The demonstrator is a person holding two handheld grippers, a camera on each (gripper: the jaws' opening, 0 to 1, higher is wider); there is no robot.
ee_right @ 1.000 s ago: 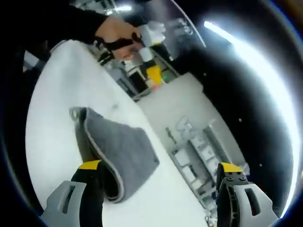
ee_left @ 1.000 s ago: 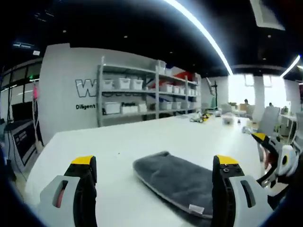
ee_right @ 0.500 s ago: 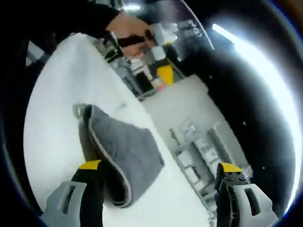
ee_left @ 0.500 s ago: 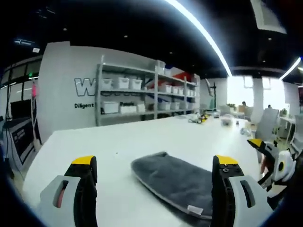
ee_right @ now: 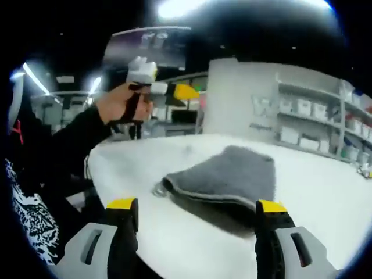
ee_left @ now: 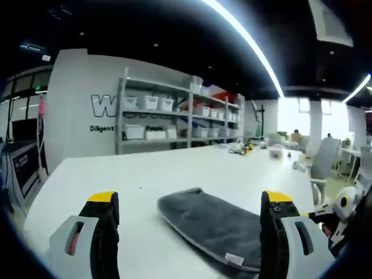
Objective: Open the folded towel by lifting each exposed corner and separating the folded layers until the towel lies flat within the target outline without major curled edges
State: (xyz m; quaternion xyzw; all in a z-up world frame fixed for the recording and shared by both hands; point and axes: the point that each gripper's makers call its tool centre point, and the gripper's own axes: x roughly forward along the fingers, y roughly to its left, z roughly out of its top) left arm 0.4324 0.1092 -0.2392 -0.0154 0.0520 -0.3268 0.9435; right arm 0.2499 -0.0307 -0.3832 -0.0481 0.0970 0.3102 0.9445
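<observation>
Towel (ee_left: 212, 224) folded on white table (ee_left: 174, 168), pale hem curling, both tools (ee_left: 189, 232) (ee_right: 195, 232) spread, empty.

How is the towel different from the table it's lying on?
The towel is dark grey and fluffy; the table is white and smooth. The towel is folded into layers with a pale edge and a small tag; the table is one flat, bare sheet. The towel is small; the table spreads far wider around it. Both lie flat and level.
</observation>
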